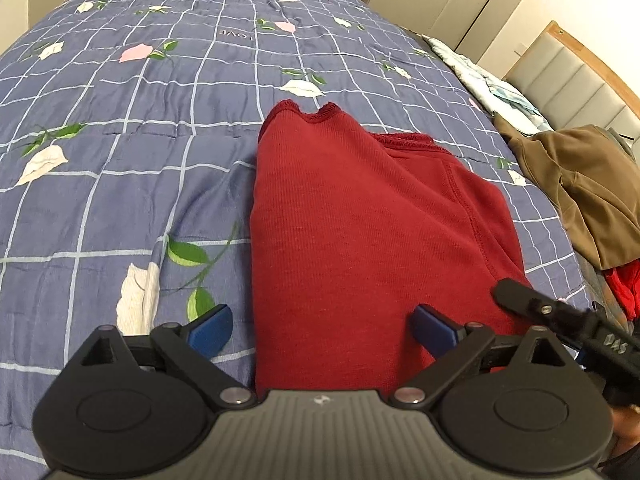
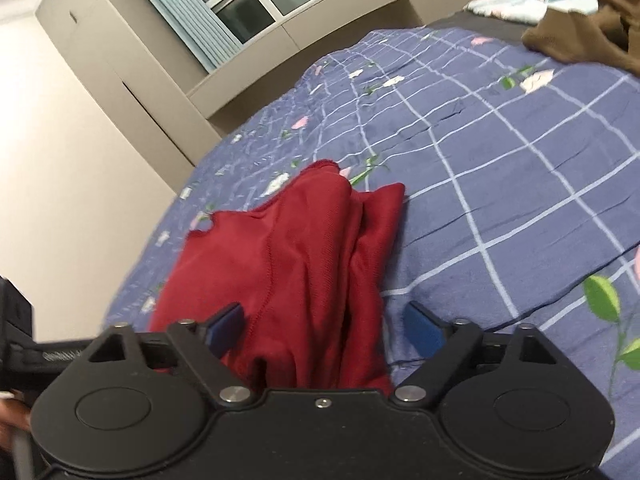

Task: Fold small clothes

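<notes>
A dark red knit garment [image 1: 360, 232] lies partly folded on the blue checked floral quilt [image 1: 120, 160], its stitched hem at the far end. My left gripper [image 1: 322, 330] hovers open over the garment's near edge, one blue pad above the quilt and the other above the red cloth. In the right wrist view the same red garment [image 2: 288, 264] lies bunched in ridges on the quilt [image 2: 500, 184]. My right gripper [image 2: 325, 328] is open and straddles its near end, and the pads do not press on it. A black part of the right gripper [image 1: 560, 316] shows at the garment's right corner.
A brown garment [image 1: 580, 184] [image 2: 580, 32] is heaped at the quilt's right side, with a bit of bright red cloth [image 1: 624, 284] below it. A pale blue-white cloth [image 1: 500, 88] lies near the padded headboard [image 1: 580, 76]. Beige cupboards [image 2: 100, 92] and a window stand beyond the bed.
</notes>
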A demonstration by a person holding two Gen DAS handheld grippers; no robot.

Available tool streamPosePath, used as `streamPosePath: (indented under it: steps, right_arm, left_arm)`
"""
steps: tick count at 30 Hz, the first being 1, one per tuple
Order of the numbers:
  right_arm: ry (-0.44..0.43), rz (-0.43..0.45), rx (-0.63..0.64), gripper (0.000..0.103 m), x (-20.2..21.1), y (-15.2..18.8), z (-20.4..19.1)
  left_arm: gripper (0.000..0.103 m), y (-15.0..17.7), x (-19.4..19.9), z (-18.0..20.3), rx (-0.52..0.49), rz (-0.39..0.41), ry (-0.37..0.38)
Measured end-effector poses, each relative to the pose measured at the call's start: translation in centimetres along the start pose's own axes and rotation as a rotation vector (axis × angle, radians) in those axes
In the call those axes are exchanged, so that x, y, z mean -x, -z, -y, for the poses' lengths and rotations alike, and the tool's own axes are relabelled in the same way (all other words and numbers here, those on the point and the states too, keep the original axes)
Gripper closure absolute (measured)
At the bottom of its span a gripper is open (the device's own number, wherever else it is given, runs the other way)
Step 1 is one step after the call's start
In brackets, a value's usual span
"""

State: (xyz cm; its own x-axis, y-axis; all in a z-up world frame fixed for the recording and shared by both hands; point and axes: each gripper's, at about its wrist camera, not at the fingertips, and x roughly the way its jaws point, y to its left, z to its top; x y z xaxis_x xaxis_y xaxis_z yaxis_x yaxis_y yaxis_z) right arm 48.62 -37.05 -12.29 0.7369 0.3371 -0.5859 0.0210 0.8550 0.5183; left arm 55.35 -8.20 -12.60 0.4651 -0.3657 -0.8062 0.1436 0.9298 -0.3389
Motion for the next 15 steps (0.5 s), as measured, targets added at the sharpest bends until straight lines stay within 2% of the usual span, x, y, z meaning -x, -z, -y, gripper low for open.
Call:
streamPosePath:
  steps: [1, 3, 4, 7, 9, 12, 15]
  right_arm:
    - [0.01, 0.001, 0.015, 0.029, 0.1, 0.2, -0.2]
    - [-0.001, -0.002, 0.02, 0.046, 0.2, 0.4, -0.5]
    - [-0.006, -0.004, 0.014, 0.049, 0.2, 0.5, -0.6]
    - [0.008, 0.006, 0.019, 0.057, 0.4, 0.8, -1.2]
    - [0.016, 0.019, 0.014, 0.066, 0.7, 1.0, -1.6]
    - [0.017, 0.041, 0.024, 0.071, 1.2, 0.7, -2.5]
    - [0.015, 0.064, 0.067, 0.074, 1.9, 0.3, -4.1]
  left_arm:
    - [0.009, 0.0, 0.0, 0.0, 0.004, -0.002, 0.004]
    - [0.024, 0.0, 0.1, -0.1, 0.019, -0.004, 0.028]
    - [0.024, -0.1, 0.1, -0.1, 0.031, -0.007, 0.04]
    - [0.035, -0.2, 0.2, 0.1, 0.042, -0.003, 0.007]
    - [0.049, -0.3, 0.4, 0.4, 0.047, -0.003, -0.011]
    - [0.066, -0.6, 1.0, 1.4, 0.024, 0.002, -0.032]
    - [0.073, -0.8, 1.9, 2.4, -0.01, 0.016, -0.06]
